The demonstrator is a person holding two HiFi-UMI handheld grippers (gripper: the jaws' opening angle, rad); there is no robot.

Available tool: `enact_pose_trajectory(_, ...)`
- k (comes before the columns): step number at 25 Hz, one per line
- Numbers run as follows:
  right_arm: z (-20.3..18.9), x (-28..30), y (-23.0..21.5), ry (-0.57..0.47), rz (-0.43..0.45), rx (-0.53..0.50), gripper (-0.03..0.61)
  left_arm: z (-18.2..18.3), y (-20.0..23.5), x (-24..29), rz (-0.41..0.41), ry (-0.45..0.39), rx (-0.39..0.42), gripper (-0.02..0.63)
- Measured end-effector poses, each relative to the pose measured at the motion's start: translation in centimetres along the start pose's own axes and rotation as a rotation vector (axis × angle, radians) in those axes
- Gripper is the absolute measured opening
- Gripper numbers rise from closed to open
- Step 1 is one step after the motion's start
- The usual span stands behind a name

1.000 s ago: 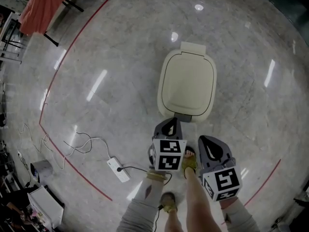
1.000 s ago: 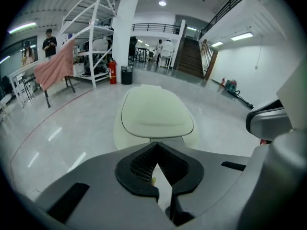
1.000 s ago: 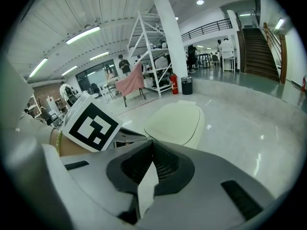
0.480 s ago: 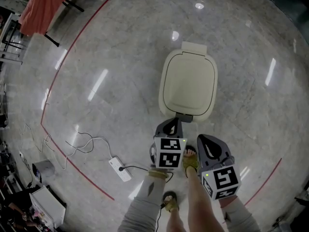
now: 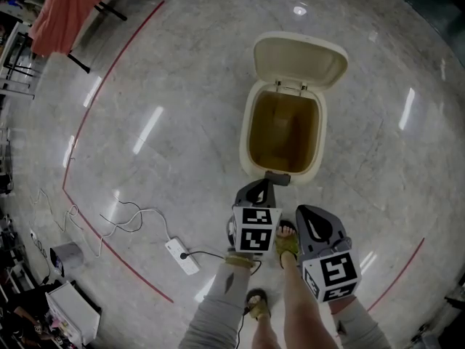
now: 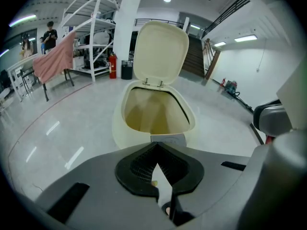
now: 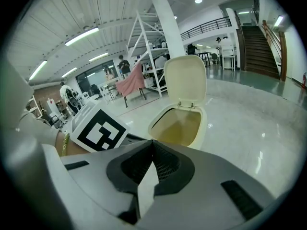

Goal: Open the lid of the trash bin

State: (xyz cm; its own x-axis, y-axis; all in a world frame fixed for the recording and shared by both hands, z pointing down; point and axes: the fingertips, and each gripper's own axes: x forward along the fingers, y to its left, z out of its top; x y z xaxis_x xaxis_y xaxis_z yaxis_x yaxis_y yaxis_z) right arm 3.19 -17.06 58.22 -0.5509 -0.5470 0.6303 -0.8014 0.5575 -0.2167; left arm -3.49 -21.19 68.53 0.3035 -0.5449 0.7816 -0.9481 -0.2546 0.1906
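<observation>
The cream trash bin [image 5: 246, 133] stands on the floor ahead, and its lid [image 5: 298, 59] is raised upright on the far hinge. The inside shows as brownish and bare. A grey pedal [image 5: 277, 177] sticks out at the bin's near side. My left gripper [image 5: 255, 190] hovers just short of that pedal, shut with nothing in it. My right gripper [image 5: 308, 214] hangs beside it to the right, also shut and empty. The left gripper view has the open bin [image 6: 154, 113] straight ahead beyond the left gripper [image 6: 156, 146]. The right gripper view shows the bin [image 7: 178, 123] past the right gripper [image 7: 152, 145].
A person's sandalled feet [image 5: 285, 241] stand under the grippers. A white power strip [image 5: 177, 256] with cables lies on the floor at the left. Red line [image 5: 94, 93] marks the floor. A rack with red cloth [image 5: 63, 6] stands far left; shelving [image 6: 98, 28] and people behind.
The bin's lid has swung up from flat and closed to upright and open. Both grippers have stayed almost where they were.
</observation>
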Motion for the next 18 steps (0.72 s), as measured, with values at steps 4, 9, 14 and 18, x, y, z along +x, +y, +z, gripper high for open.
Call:
enact_pose_trajectory(4,0.29,0.04,0.23,-0.006,-0.001,0.002,-0.002,-0.01,0.07,-0.15,0.001,-0.002,-0.003,0.005)
enact_pose_trajectory(9,0.27,-0.07,0.22,-0.008,-0.005,0.005,-0.002,0.02,0.1,-0.22,0.0,-0.007,-0.005,0.005)
enact_pose_trajectory(14,0.1,-0.09,0.3,-0.007,-0.01,0.01,-0.002,0.05,0.17,-0.19,-0.013,-0.004,-0.022,0.005)
enact_pose_trajectory(18,-0.02,-0.22,0.63,-0.005,-0.005,0.009,-0.002,0.13,0.16,-0.23,-0.022,0.004,-0.047,0.005)
